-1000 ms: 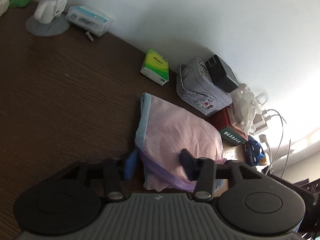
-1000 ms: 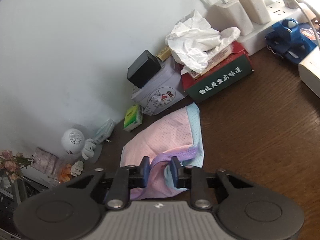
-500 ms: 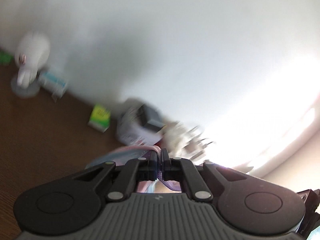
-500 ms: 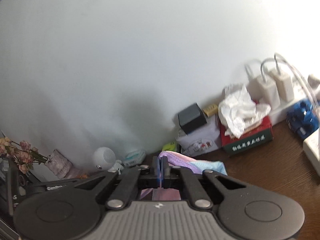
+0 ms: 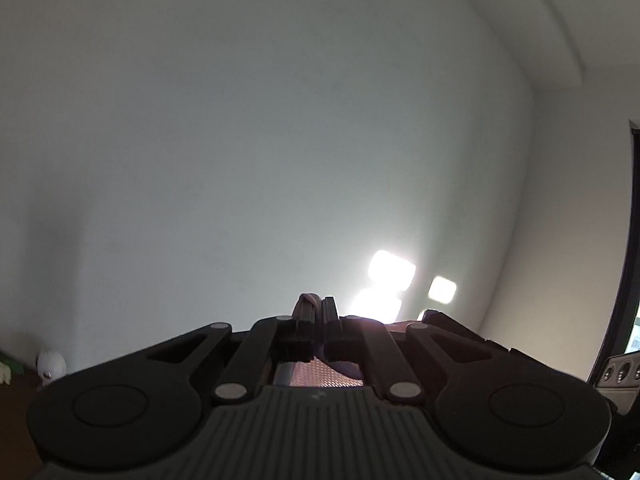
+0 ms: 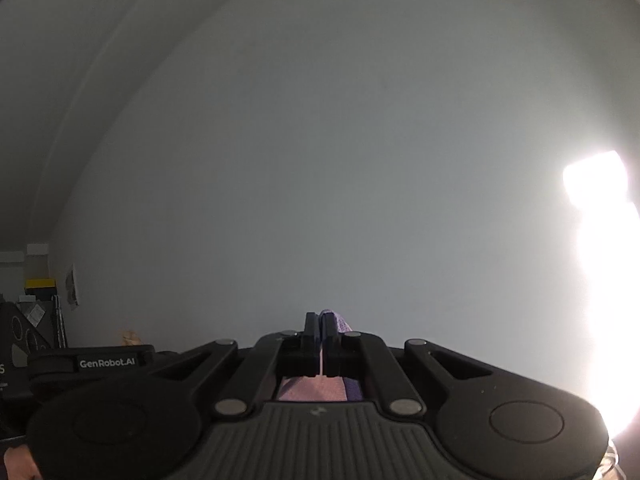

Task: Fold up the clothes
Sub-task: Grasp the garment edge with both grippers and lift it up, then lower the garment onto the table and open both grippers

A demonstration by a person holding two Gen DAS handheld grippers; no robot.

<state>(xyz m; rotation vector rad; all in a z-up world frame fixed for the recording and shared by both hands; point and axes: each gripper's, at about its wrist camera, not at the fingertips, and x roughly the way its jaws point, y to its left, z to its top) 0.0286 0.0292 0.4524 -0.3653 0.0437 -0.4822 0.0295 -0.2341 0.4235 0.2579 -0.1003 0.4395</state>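
My left gripper (image 5: 318, 310) is shut on the pink garment (image 5: 320, 376), whose purple-trimmed edge pokes up between the jaws; pink dotted cloth hangs below them. My right gripper (image 6: 321, 326) is also shut on the same pink garment (image 6: 312, 392), with a purple fold showing beside the right jaw. Both grippers are raised and tilted up toward the white wall. The rest of the garment and the table top are hidden below the gripper bodies.
A white wall fills both views, with bright glare patches at the right. A small white round gadget (image 5: 51, 364) sits at the far lower left. The other gripper's body (image 6: 108, 362) is at the left, with shelves (image 6: 36, 300) behind.
Both grippers closed on the garment's edge, then lifted it off the table and tilted up; the table clutter has dropped out of view.
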